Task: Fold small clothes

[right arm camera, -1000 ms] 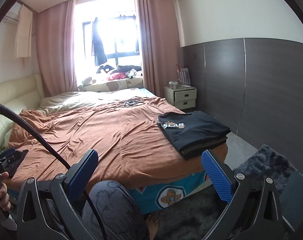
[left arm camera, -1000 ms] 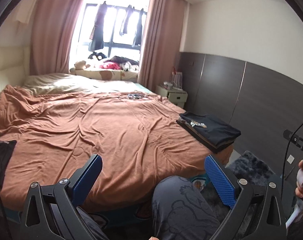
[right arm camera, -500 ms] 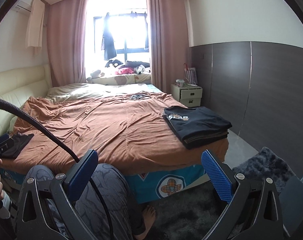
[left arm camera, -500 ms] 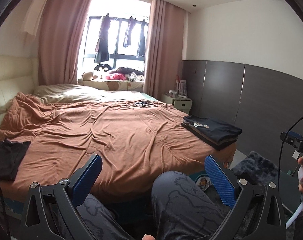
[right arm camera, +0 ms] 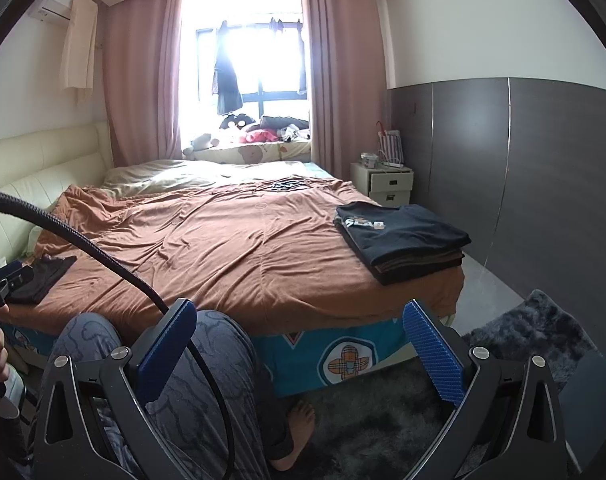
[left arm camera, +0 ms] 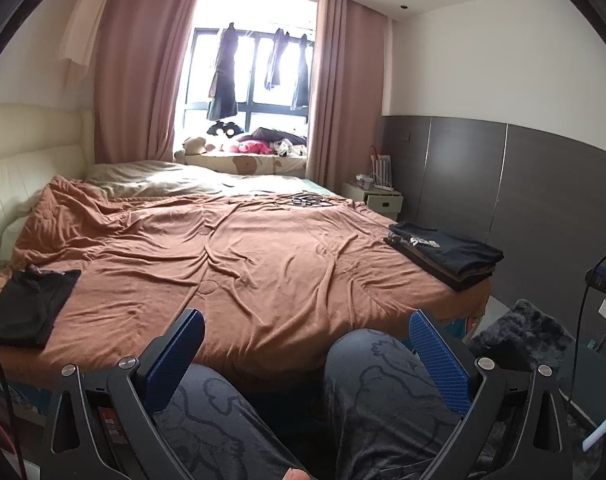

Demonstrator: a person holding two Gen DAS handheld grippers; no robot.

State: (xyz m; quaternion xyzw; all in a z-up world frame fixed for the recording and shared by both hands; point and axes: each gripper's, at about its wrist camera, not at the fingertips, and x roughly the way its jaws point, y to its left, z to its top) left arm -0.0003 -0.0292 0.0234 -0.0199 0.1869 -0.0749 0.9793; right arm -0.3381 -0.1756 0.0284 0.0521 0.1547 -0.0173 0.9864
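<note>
A stack of folded dark clothes (left arm camera: 447, 254) (right arm camera: 403, 238) rests on the bed's right front corner, a dark tee with a printed logo on top. Near the bed's left front edge lies a loose black garment (left arm camera: 29, 306) (right arm camera: 43, 278). My left gripper (left arm camera: 307, 344) is open with nothing between its blue pads, held over the person's knees short of the bed. My right gripper (right arm camera: 299, 340) is open and holds nothing, also back from the bed's front edge.
The brown bedspread (left arm camera: 231, 264) covers a wide bed. A person's patterned trouser legs (left arm camera: 383, 396) fill the foreground. A white nightstand (right arm camera: 385, 182) stands at the far right, a dark shaggy rug (right arm camera: 523, 336) on the floor, a black cable (right arm camera: 103, 256) crossing the right wrist view.
Both grippers have pulled back and tilted up from the bed, so more of the room and the loose black garment shows. The jaws stay open.
</note>
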